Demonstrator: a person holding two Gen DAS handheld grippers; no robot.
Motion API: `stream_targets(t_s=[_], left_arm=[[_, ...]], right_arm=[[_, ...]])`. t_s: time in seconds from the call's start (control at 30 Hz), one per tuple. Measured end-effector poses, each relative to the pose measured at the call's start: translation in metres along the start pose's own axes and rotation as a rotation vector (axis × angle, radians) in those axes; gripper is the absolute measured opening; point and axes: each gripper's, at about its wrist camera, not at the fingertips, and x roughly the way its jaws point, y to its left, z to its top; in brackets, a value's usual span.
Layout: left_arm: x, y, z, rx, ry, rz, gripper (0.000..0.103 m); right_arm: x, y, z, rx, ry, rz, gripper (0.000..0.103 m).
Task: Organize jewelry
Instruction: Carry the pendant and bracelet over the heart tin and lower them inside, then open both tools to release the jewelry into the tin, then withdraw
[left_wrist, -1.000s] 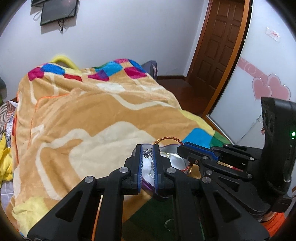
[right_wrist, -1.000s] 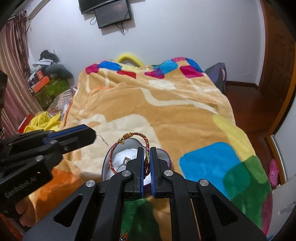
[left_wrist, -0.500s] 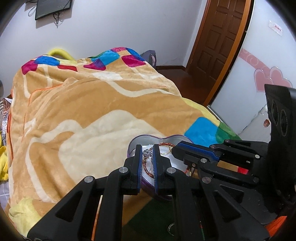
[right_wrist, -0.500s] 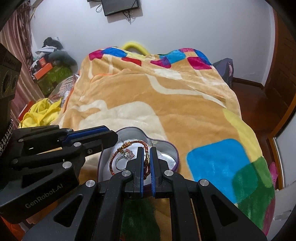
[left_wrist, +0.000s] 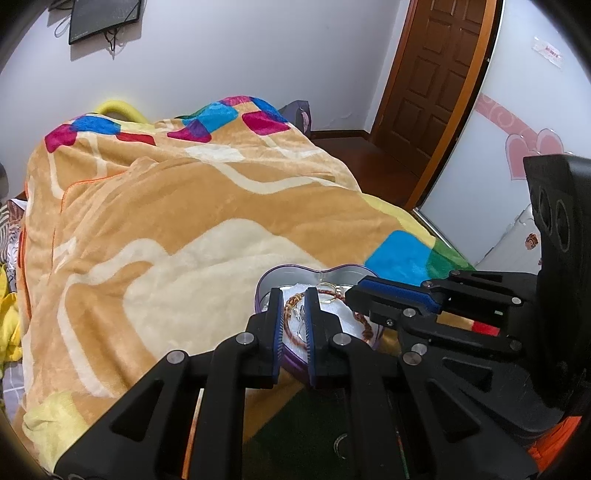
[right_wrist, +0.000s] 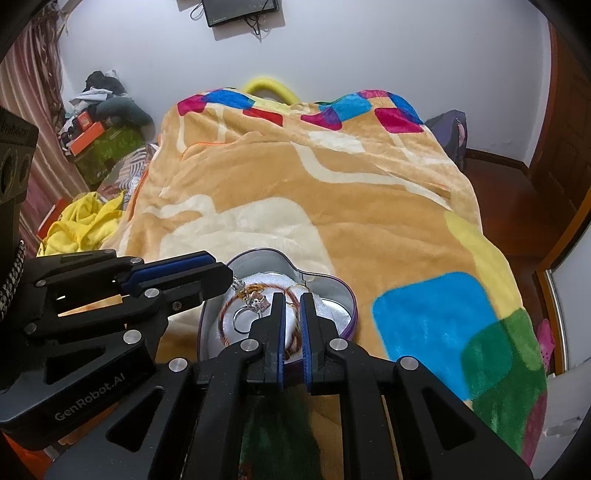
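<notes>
A purple heart-shaped tin (left_wrist: 291, 268) (right_wrist: 325, 280) with white padding sits on the blanket at the near edge of the bed. A red-and-gold braided bracelet (left_wrist: 290, 325) (right_wrist: 227, 314) lies inside it, with a silver ring (right_wrist: 242, 317), a small silver charm (right_wrist: 258, 303) and a thin gold ring (left_wrist: 327, 286). My left gripper (left_wrist: 294, 295) (right_wrist: 221, 275) hovers over the tin with its jaws slightly apart and nothing between them. My right gripper (right_wrist: 291, 299) (left_wrist: 351, 295) is also over the tin, jaws slightly apart, with the bracelet lying below the gap.
An orange, cream and multicoloured blanket (left_wrist: 184, 221) covers the bed. Yellow clothes (right_wrist: 81, 225) and boxes (right_wrist: 88, 129) lie on the left. A wooden door (left_wrist: 436, 74) and a white wardrobe with pink hearts (left_wrist: 532, 155) stand on the right.
Both grippers dropped towards the tin and opened slightly. The bracelet left the right gripper and the silver charm left the left gripper; both now lie in the tin.
</notes>
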Motion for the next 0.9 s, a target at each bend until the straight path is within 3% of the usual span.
stream_targets(t_s=[0.17, 0.33, 0.53, 0.9], left_arm=[[-0.018, 0.000, -0.001, -0.005, -0.023, 0.009, 0.011], [-0.043, 0.001, -0.004, -0.007, -0.058, 0.022, 0.022], [-0.076, -0.002, -0.009, -0.007, -0.098, 0.037, 0.035], [-0.115, -0.007, -0.032, 0.012, -0.119, 0.070, 0.040]], right_arm=[[-0.013, 0.004, 0.001, -0.007, -0.018, -0.008, 0.012], [-0.037, 0.010, 0.000, -0.008, -0.068, -0.015, 0.032], [-0.062, 0.019, -0.003, -0.022, -0.116, -0.030, 0.033], [-0.095, 0.036, -0.020, -0.032, -0.165, -0.044, 0.033]])
